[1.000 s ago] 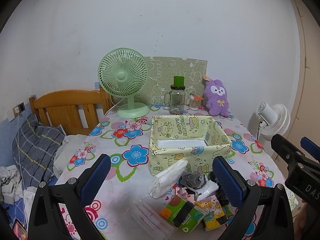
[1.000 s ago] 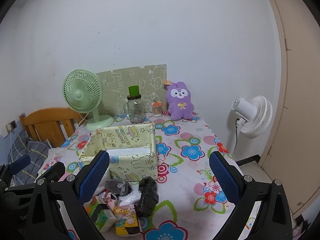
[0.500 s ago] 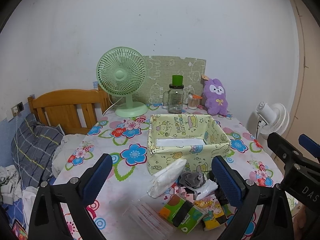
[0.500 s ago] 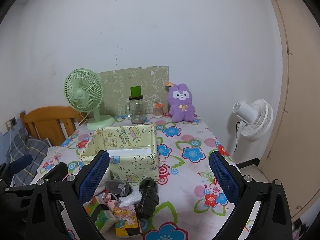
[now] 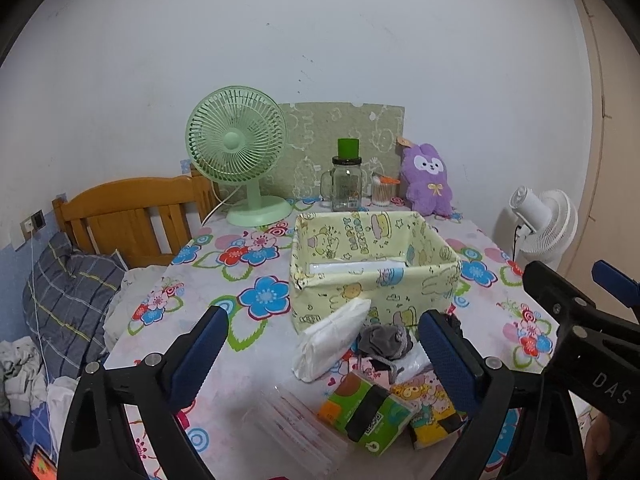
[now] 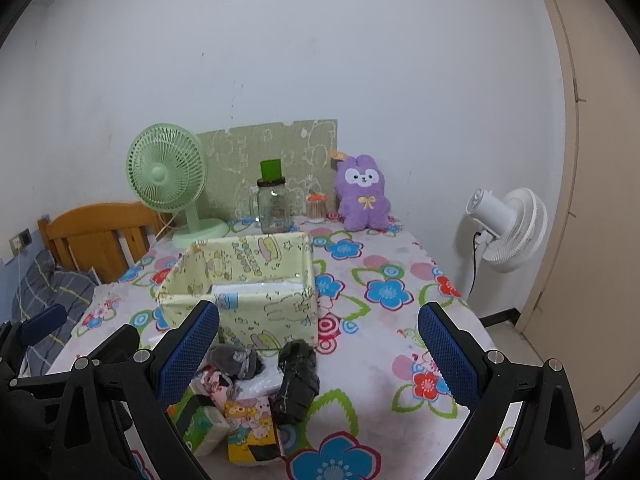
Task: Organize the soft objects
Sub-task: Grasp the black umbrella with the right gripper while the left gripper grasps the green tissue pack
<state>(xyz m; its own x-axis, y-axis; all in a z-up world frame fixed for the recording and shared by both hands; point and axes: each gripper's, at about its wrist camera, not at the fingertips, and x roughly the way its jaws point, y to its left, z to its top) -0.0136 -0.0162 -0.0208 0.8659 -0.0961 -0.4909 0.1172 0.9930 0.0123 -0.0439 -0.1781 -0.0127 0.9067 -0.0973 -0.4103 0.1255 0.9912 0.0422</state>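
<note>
Your left gripper [image 5: 322, 354] has just been easing its jaws inward a little, yet they stand wide with nothing pinched; the heap of soft things merely shows between and below them. Your right gripper [image 6: 318, 354] is also spread wide and empty. To my eye that means the sorting has not begun: you are lining up for a first pick.

Against a second ago, the view is almost unchanged; the table [image 5: 256, 264] and everything on it sits where it did, and only the left jaws are slightly narrower.

Straight ahead of the left gripper, beyond the heap, stands the yellow fabric box [image 5: 374, 268], with something flat and white already lying in it. Just short of the box, the white soft pack [image 5: 332, 338] leans between your fingers, the grey sock bundle [image 5: 386, 340] beside your right-hand finger, and the green tissue pack [image 5: 366, 412] nearest you. From the right gripper, the black bundle [image 6: 298, 376] lies between the fingers.
</note>
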